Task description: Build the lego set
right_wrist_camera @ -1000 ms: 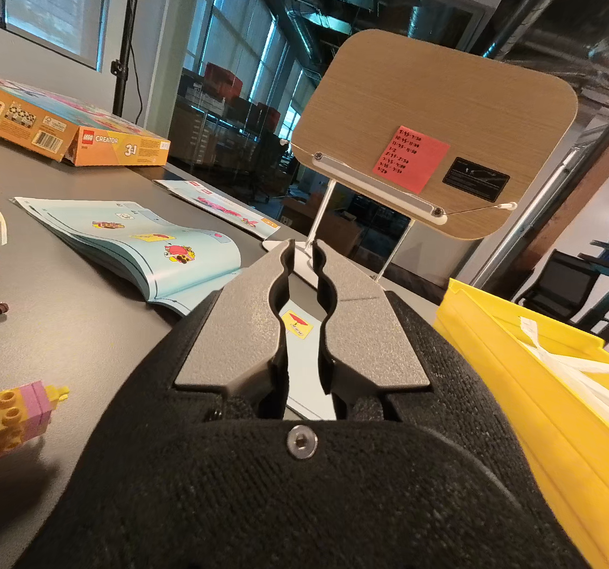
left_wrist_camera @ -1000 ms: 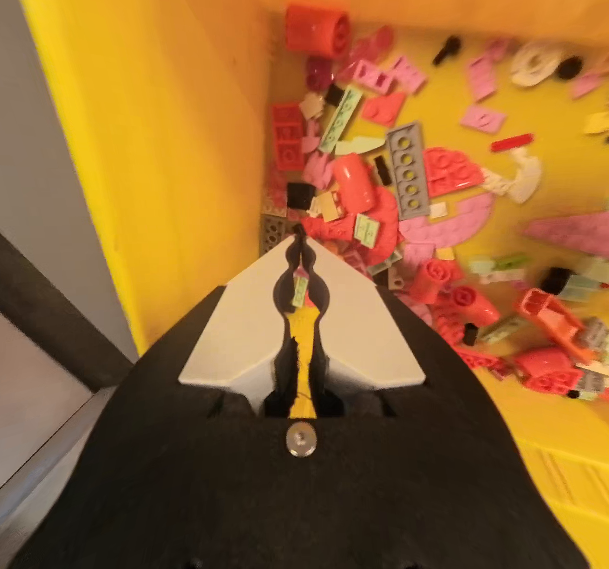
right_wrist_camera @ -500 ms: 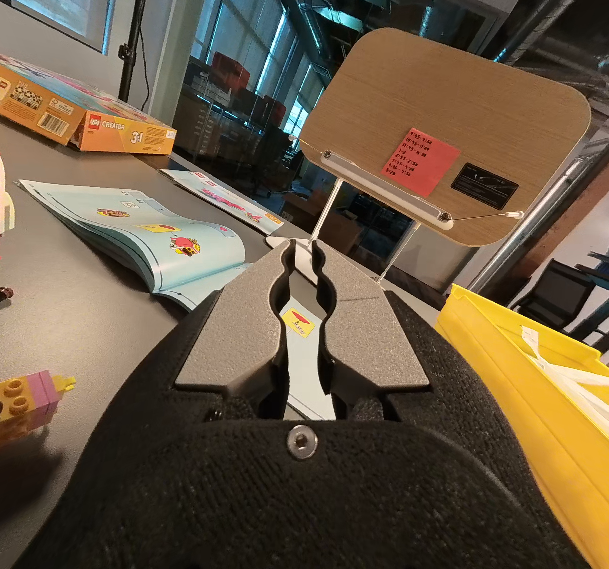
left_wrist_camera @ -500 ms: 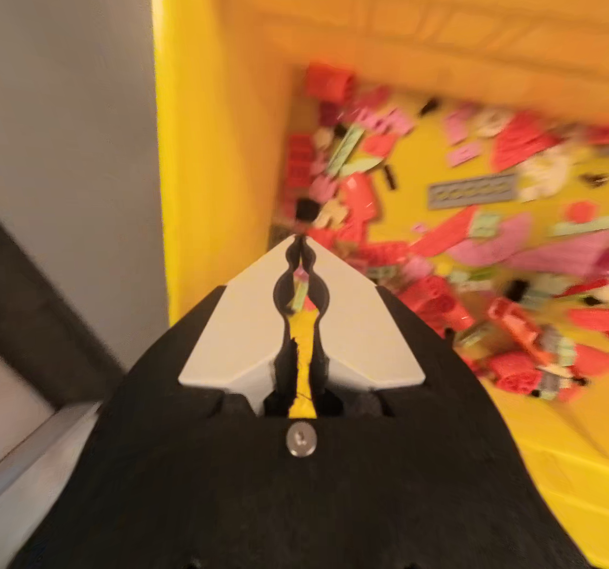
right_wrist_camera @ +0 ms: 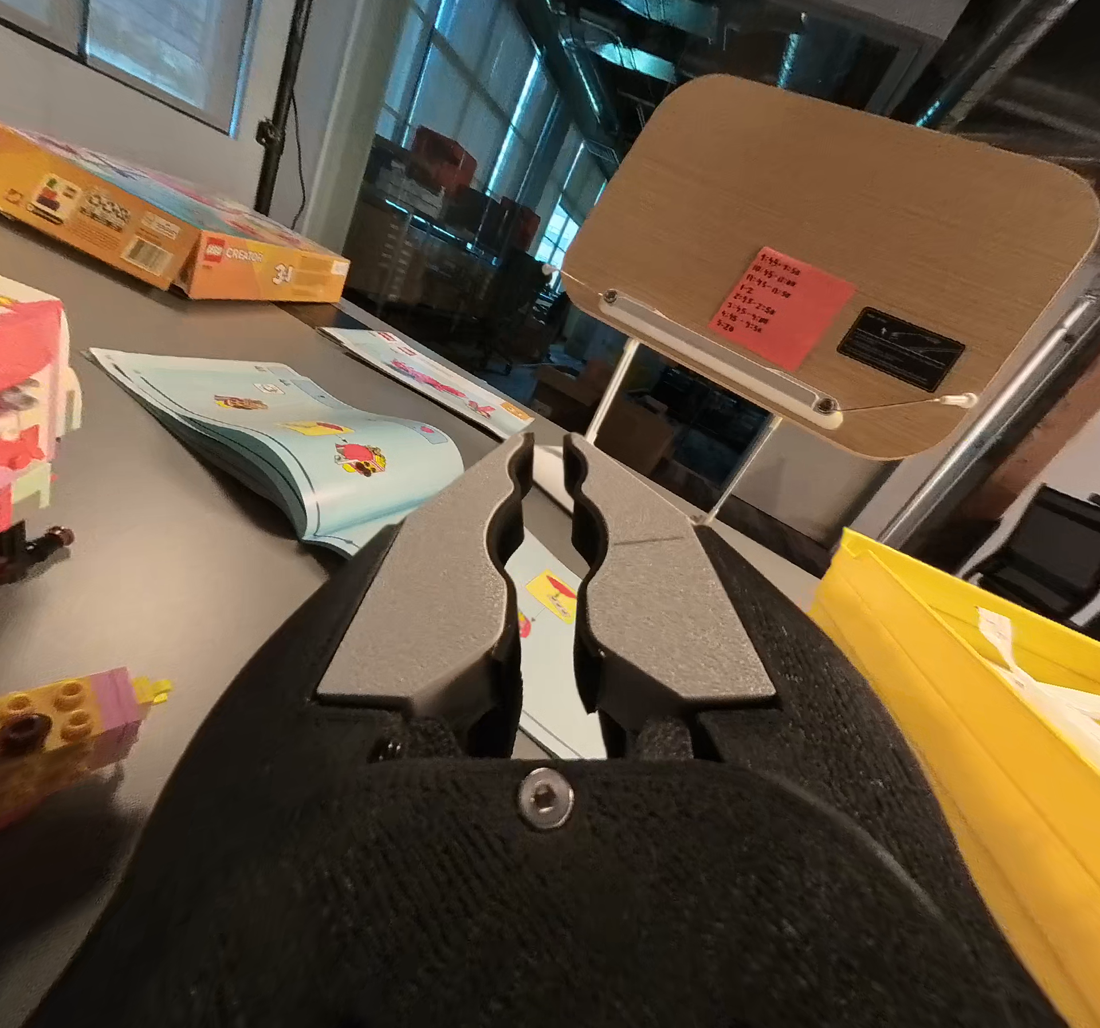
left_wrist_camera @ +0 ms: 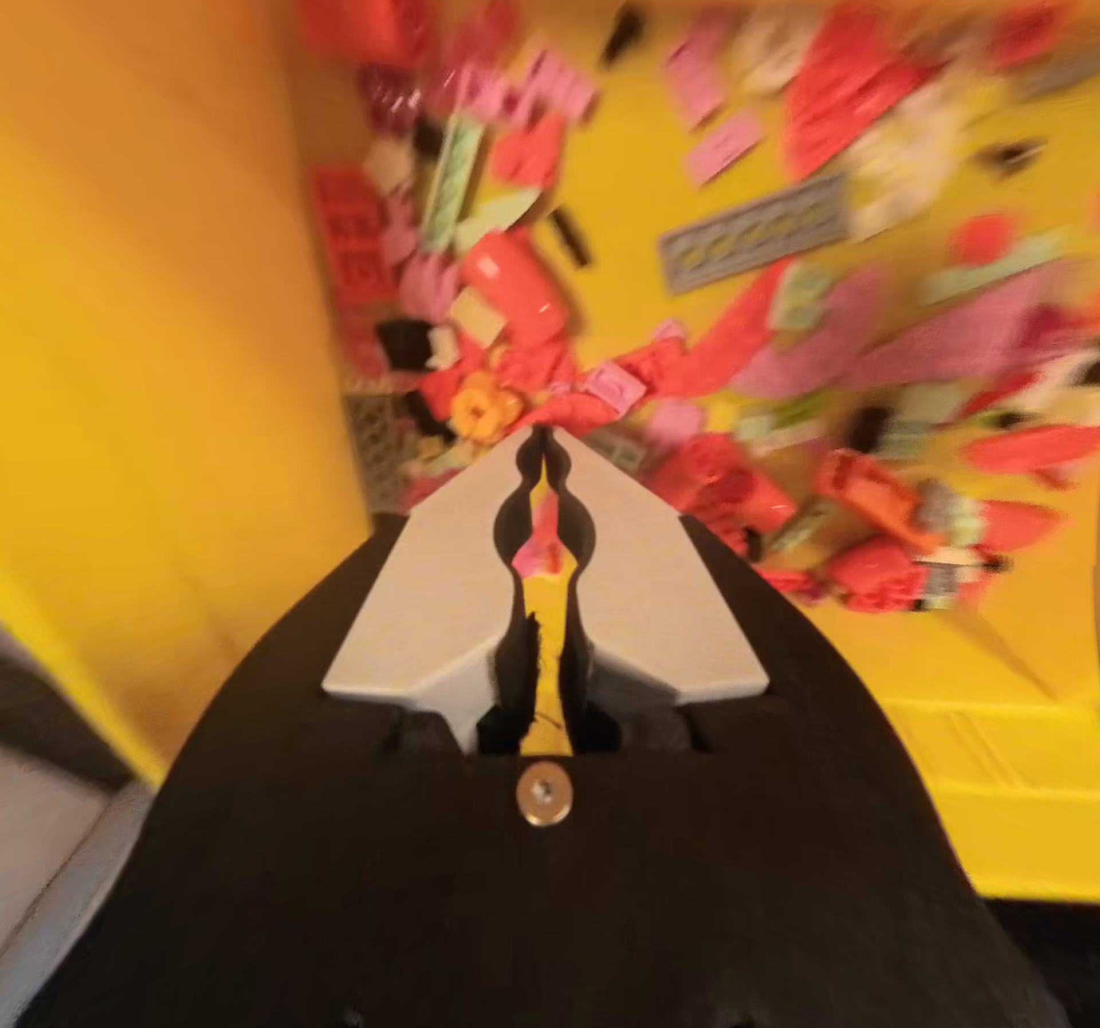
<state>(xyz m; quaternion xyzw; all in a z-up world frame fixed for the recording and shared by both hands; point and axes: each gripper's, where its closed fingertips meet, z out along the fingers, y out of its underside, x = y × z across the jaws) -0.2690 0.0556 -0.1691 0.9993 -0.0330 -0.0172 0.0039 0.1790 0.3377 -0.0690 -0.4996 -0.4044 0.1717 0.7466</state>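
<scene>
- Two grippers show, one per wrist view.
- Left gripper (left_wrist_camera: pixel 543 433): white fingertips pressed together on nothing, pointing down into a yellow bin (left_wrist_camera: pixel 178 285) over blurred loose bricks (left_wrist_camera: pixel 524 297), nearest a yellow flower piece (left_wrist_camera: pixel 485 404).
- Right gripper (right_wrist_camera: pixel 544 452): grey jaws slightly parted, bare, above the grey table (right_wrist_camera: pixel 149 571), open booklet (right_wrist_camera: pixel 309 440) to its left, wooden stand (right_wrist_camera: pixel 833 261) beyond.

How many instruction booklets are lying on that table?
2: an open booklet left of the right hand-held gripper, and a closed booklet farther back. More may be hidden.
</scene>
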